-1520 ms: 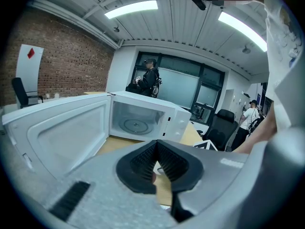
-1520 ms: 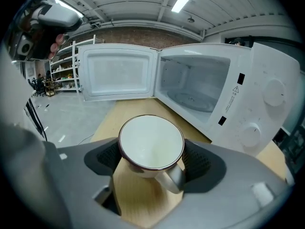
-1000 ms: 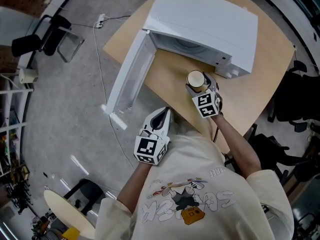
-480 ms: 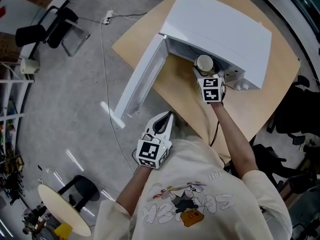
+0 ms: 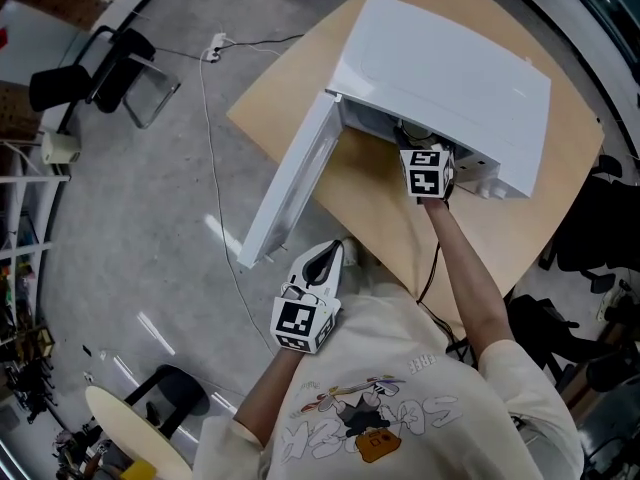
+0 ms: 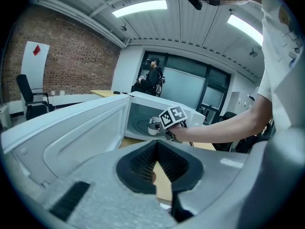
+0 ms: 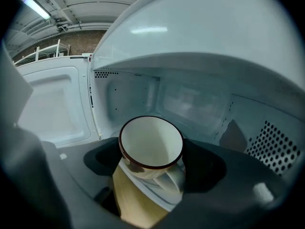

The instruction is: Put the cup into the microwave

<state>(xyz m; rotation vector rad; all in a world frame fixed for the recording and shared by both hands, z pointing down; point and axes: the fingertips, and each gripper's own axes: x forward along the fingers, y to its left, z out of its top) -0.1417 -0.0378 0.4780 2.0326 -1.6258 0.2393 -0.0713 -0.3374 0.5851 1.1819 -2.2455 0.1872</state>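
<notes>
A white microwave (image 5: 450, 68) sits on the wooden table (image 5: 370, 218) with its door (image 5: 290, 188) swung wide to the left. My right gripper (image 5: 413, 140) reaches into the opening and is shut on a cream cup (image 7: 150, 144) with a dark red rim, handle toward the camera. The cup hangs just inside the cavity (image 7: 190, 99); the microwave's top hides it from the head view. The left gripper view shows the cup (image 6: 153, 125) at the cavity's mouth. My left gripper (image 5: 328, 250) hovers off the table's near edge, shut and holding nothing.
The open door (image 6: 71, 132) juts past the table's left edge. On the floor at left lie a cable (image 5: 215, 168) and black chairs (image 5: 100, 63); another dark chair (image 5: 600, 218) stands at right. A person (image 6: 153, 75) stands far behind the table.
My right gripper has carried the cup from the table in front of the microwave into its opening. The left gripper has stayed near the table's edge.
</notes>
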